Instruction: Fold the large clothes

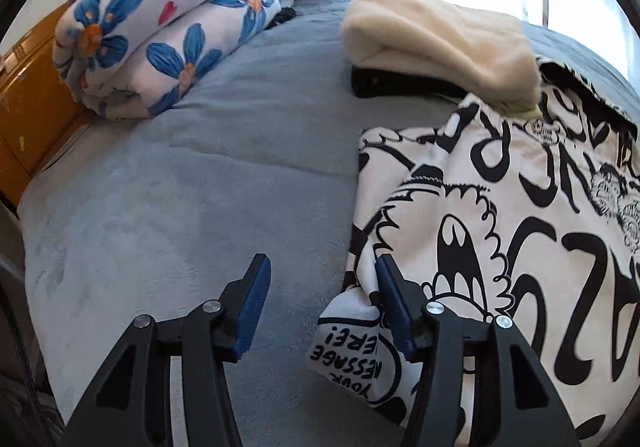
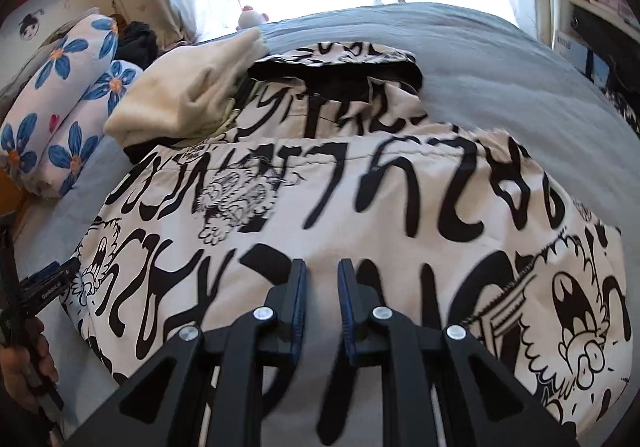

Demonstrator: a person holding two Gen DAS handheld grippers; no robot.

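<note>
A large white hooded garment with black cartoon print [image 2: 360,199] lies spread on the grey bed cover [image 2: 500,87], hood toward the window. In the left wrist view it fills the right side [image 1: 500,215]. My left gripper [image 1: 320,267] is open at the garment's left edge, its right finger touching the cloth, nothing between the fingers. My right gripper [image 2: 322,269] hovers over the middle of the garment, fingers a small gap apart with nothing held. The left gripper also shows in the right wrist view [image 2: 44,283] at far left.
A folded cream fleece [image 1: 436,43] on a black item lies beside the hood. A rolled blue-flower quilt [image 1: 160,31] sits at the bed's far left, beside an orange cabinet [image 1: 28,103]. A bright window is behind. Shelves [image 2: 600,7] stand at the right.
</note>
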